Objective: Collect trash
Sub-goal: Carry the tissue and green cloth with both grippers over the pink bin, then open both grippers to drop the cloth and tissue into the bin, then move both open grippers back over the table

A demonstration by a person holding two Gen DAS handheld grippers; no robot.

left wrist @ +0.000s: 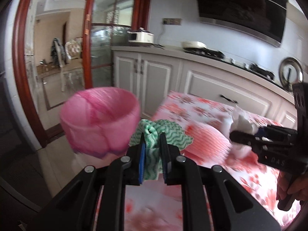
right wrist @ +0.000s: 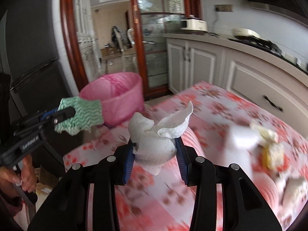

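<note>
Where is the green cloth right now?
The green cloth is pinched in the left hand-held gripper, held just right of the pink bin at the table's edge.

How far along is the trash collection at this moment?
Done: cannot tell; the bin's contents are not visible. In hand: the left tool grips a green cloth and the right tool grips a white tissue, both held near the bin and not yet dropped. Left: blurry yellow-white scraps lie on the tablecloth.
</note>
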